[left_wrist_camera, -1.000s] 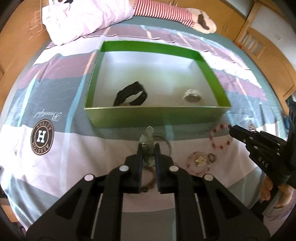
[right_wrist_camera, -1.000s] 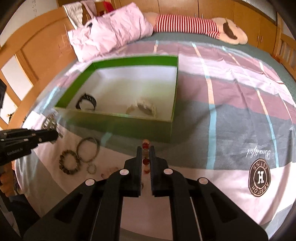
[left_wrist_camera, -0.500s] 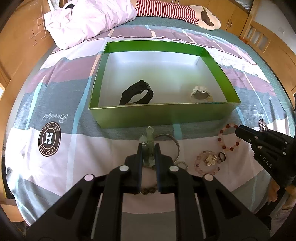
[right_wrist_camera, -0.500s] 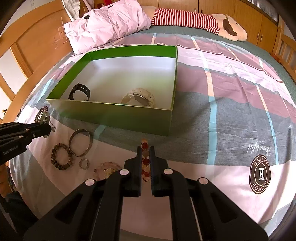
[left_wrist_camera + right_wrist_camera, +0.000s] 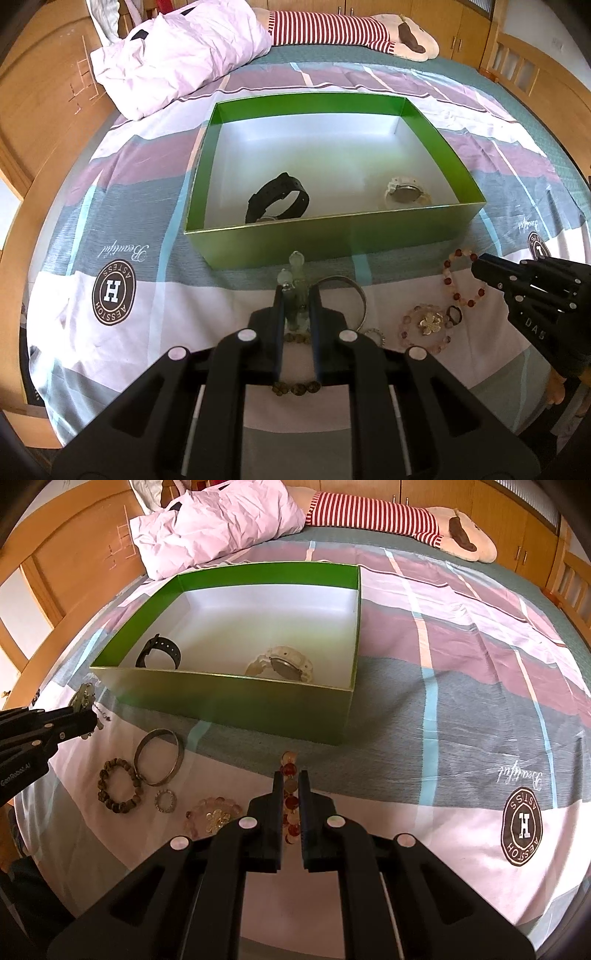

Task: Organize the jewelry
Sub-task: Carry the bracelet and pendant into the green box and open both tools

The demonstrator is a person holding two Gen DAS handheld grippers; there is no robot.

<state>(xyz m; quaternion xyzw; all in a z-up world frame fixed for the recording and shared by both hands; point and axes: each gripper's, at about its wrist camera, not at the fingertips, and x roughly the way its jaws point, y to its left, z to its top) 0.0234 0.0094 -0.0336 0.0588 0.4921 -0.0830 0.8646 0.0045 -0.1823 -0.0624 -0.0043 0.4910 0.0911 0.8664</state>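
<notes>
A green box (image 5: 332,232) (image 5: 236,701) stands on the bed with a black watch (image 5: 279,199) (image 5: 159,653) and a white watch (image 5: 406,192) (image 5: 284,666) inside. My left gripper (image 5: 295,291) (image 5: 86,716) is shut on a pale green bead bracelet (image 5: 293,273), held above the bedspread in front of the box. My right gripper (image 5: 290,779) (image 5: 476,264) is shut on a red and pale bead bracelet (image 5: 290,794) (image 5: 463,278), lifted in front of the box's right corner.
On the bedspread in front of the box lie a metal bangle (image 5: 159,757) (image 5: 354,295), a brown bead bracelet (image 5: 118,792), a small ring (image 5: 165,801) and a pink bead bracelet (image 5: 212,814) (image 5: 426,328). A pillow (image 5: 177,55) and a striped plush (image 5: 332,27) lie behind.
Both grippers have risen and drawn back with their bracelets held; the box and the jewelry on the bed have not moved.
</notes>
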